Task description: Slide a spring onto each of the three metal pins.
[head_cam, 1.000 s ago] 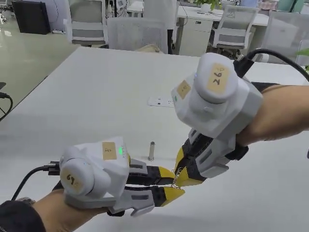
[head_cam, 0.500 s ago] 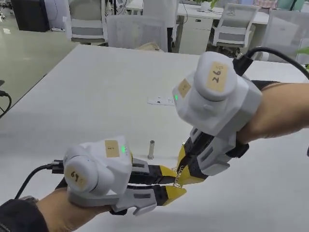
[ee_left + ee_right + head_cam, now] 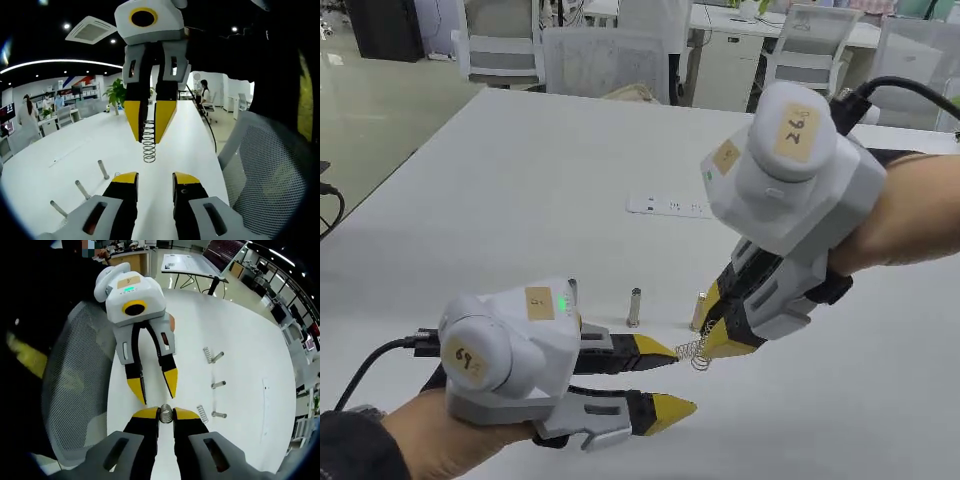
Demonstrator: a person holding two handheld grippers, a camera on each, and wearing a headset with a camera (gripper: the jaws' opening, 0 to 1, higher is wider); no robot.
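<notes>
White table is carrying three metal pins, standing upright in a row. In the right gripper view these are showing as far pin, middle pin and near pin. A spring is sitting at the far pin's 9 o'clock end; around it or beside it cannot be told. A loose spring is lying flat just beside the near pin, at its 9 o'clock. In the head view a white power strip is lying at 12 o'clock of a pin, well apart.

A white power strip lies on the white table, a mesh chair beyond its far edge
</notes>
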